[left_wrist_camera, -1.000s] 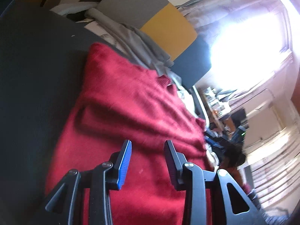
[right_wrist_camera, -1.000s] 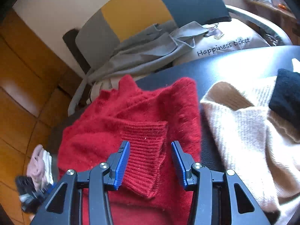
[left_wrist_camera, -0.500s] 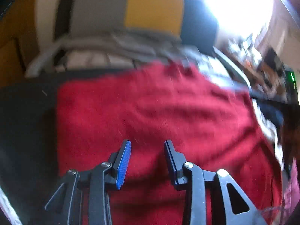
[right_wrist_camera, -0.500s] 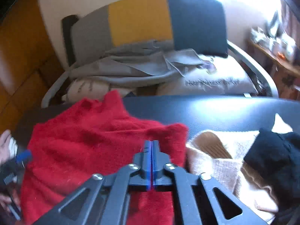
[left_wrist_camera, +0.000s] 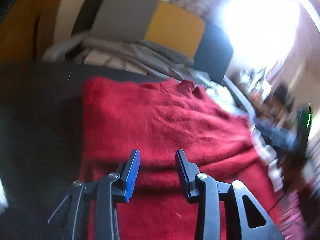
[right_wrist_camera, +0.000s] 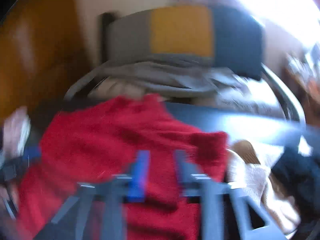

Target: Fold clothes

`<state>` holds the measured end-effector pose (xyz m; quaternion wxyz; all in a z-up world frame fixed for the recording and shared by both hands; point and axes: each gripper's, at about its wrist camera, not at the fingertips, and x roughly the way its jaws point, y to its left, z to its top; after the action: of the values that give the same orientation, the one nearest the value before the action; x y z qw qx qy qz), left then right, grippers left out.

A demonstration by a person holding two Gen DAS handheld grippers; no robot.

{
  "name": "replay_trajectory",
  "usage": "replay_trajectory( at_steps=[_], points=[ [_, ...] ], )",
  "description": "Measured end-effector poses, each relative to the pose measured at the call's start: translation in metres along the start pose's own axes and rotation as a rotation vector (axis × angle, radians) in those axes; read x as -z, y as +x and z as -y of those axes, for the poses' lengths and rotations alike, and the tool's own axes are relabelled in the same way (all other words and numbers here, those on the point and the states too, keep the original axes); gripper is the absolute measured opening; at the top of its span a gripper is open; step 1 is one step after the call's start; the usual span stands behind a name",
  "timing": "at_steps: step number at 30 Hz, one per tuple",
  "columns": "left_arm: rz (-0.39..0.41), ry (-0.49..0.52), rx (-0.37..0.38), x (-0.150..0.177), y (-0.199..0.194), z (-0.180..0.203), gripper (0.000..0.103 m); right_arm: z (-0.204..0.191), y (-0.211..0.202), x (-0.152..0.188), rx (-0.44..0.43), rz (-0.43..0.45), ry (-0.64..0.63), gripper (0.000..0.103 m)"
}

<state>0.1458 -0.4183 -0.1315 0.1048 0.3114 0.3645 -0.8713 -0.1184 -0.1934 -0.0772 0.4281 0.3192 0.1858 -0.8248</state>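
Note:
A fuzzy red sweater (left_wrist_camera: 160, 120) lies spread on the black table (left_wrist_camera: 40, 110), its collar toward the chair. My left gripper (left_wrist_camera: 158, 151) hovers just over the sweater's near part. Its jaws are opening, and nothing is between the blue pads. In the blurred right wrist view the same red sweater (right_wrist_camera: 110, 140) fills the middle. My right gripper (right_wrist_camera: 161, 153) is above its right part with the jaws opening. I see no cloth caught between them.
A cream knit sweater (right_wrist_camera: 252, 176) and a black garment (right_wrist_camera: 296, 170) lie on the table right of the red one. Behind the table stands a chair (left_wrist_camera: 174, 26) with a grey, yellow and navy back, with grey clothing (left_wrist_camera: 140, 54) piled on it. A bright window glares at upper right.
The right gripper stood open around the ribbed cuff, shut, and now stands open again, higher and clear of the cloth. The left view has swung sideways over the sweater.

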Motion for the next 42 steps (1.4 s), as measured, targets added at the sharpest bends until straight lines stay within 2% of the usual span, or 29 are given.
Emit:
replay_trajectory(
  at_steps=[1, 4, 5, 8, 10, 14, 16, 17, 18, 20, 21, 22, 24, 29, 30, 32, 35, 39, 40, 41, 42],
  points=[
    [-0.022, -0.097, 0.078, 0.005, -0.004, -0.012, 0.038, -0.012, 0.002, 0.003, 0.008, -0.015, -0.066, 0.070],
    [-0.019, -0.275, 0.156, 0.013, -0.006, -0.035, 0.038, -0.046, 0.011, 0.015, 0.039, -0.069, -0.257, 0.067],
    [-0.020, -0.324, 0.174, 0.014, -0.004, -0.041, 0.038, -0.049, 0.016, 0.016, 0.049, -0.085, -0.275, 0.067],
    [-0.023, -0.423, 0.206, 0.013, 0.002, -0.053, 0.038, -0.043, 0.033, 0.017, 0.097, -0.136, -0.279, 0.064],
    [-0.014, -0.450, 0.215, 0.011, 0.004, -0.056, 0.038, -0.035, 0.041, 0.019, 0.090, -0.172, -0.261, 0.064],
    [0.003, -0.512, 0.217, 0.007, 0.011, -0.061, 0.038, -0.028, 0.047, 0.019, 0.083, -0.170, -0.241, 0.064],
    [-0.002, -0.544, 0.201, 0.002, 0.017, -0.062, 0.038, -0.030, 0.047, 0.017, 0.078, -0.166, -0.232, 0.054],
    [-0.012, -0.560, 0.185, 0.000, 0.020, -0.062, 0.038, -0.032, 0.046, 0.016, 0.070, -0.166, -0.227, 0.033],
    [-0.032, -0.588, 0.162, -0.002, 0.024, -0.064, 0.038, -0.034, 0.046, 0.015, 0.071, -0.168, -0.229, 0.021],
    [-0.034, -0.644, 0.175, -0.004, 0.028, -0.069, 0.036, -0.038, 0.048, 0.014, 0.076, -0.173, -0.235, 0.018],
    [-0.029, -0.643, 0.161, -0.005, 0.029, -0.069, 0.029, -0.038, 0.047, 0.014, 0.075, -0.171, -0.229, 0.017],
    [-0.024, -0.638, 0.143, -0.006, 0.030, -0.068, 0.017, -0.038, 0.045, 0.013, 0.074, -0.169, -0.220, 0.016],
    [-0.013, -0.610, 0.117, -0.009, 0.031, -0.064, 0.003, -0.036, 0.043, 0.011, 0.071, -0.164, -0.202, 0.012],
    [0.053, -0.502, 0.168, -0.016, 0.004, -0.042, 0.004, -0.032, 0.018, 0.005, 0.059, -0.118, -0.156, 0.009],
    [0.054, -0.480, 0.156, -0.015, -0.001, -0.038, 0.004, -0.032, 0.011, 0.005, 0.055, -0.108, -0.145, 0.009],
    [0.040, -0.454, 0.134, -0.008, -0.005, -0.037, 0.004, -0.031, 0.000, 0.009, 0.049, -0.097, -0.130, 0.009],
    [0.021, -0.444, 0.095, 0.003, -0.004, -0.041, 0.004, -0.031, 0.003, 0.024, 0.037, -0.128, -0.109, 0.009],
    [-0.057, -0.428, 0.037, 0.011, 0.008, -0.047, 0.006, -0.030, 0.013, 0.039, 0.022, -0.161, -0.090, 0.010],
    [-0.082, -0.405, 0.026, 0.012, 0.008, -0.043, 0.010, -0.029, 0.014, 0.041, 0.017, -0.164, -0.085, 0.014],
    [-0.096, -0.372, 0.022, 0.013, 0.005, -0.038, 0.011, -0.027, 0.013, 0.040, 0.006, -0.163, -0.079, 0.022],
    [-0.107, -0.339, 0.019, 0.013, 0.001, -0.034, 0.011, -0.024, 0.008, 0.038, -0.019, -0.168, -0.070, 0.041]
  ],
)
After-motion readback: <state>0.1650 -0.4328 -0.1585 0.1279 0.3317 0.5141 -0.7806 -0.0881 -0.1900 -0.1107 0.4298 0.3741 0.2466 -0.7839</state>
